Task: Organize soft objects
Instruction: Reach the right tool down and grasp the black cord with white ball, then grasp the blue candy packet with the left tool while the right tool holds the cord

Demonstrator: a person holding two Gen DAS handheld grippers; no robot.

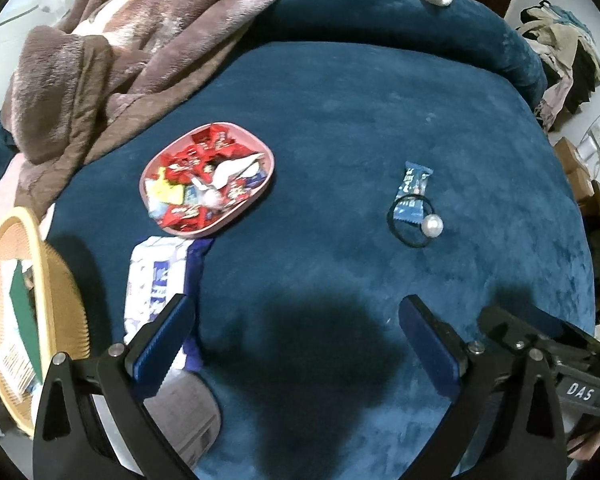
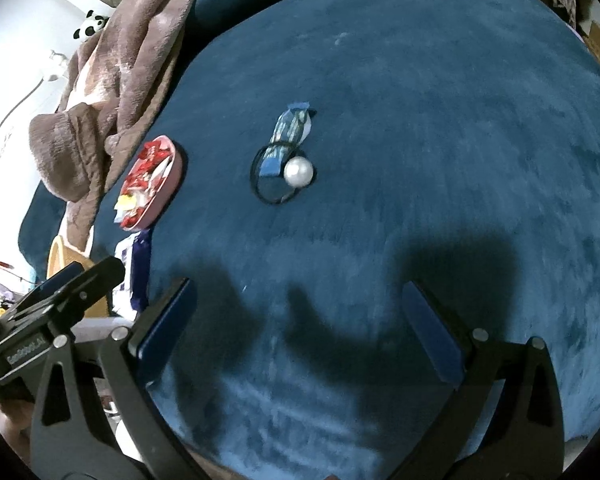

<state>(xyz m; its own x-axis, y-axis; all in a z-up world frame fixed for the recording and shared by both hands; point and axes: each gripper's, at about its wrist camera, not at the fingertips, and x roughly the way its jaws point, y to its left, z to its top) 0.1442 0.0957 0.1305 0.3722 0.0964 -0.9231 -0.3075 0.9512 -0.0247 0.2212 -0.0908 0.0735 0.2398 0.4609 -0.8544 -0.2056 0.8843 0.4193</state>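
Hair tie (image 2: pixel 278 174), black elastic loop with a pearl bead (image 2: pixel 298 172), lies flat on the blue cushion (image 2: pixel 440 128), well out from both tongs. Loop overlaps the lower end of a blue snack packet (image 2: pixel 290 136); the two touch, packet partly under or through the ring, cannot tell which.

Left tongs (image 1: pixel 296 340): spread wide, empty, hovering over bare cushion. Right tongs (image 2: pixel 298 320): spread wide too, empty, with the tie ahead and between its jaw lines.

To the left, a pink tray (image 1: pixel 256 200) heaped with red wrappers; nearer, a tissue pack (image 1: pixel 156 280) and a woven basket (image 1: pixel 72 280) at the cushion's edge. Brown blanket (image 1: pixel 120 52) bunched behind the tray.

Handling, as judged:
- Tie is very light and limp; the band will collapse and stretch under a pinch. Bead is hard, round, likely slick, and would roll out from flat pads.
- Best hold looks to be the band itself, on the side away from the bead, pressed down into the plush.
- Packet is light, crinkly and slippery; it may lift along with the tie since they overlap.
- Soft pile gives underneath, so a shallow pinch could miss the thin band.
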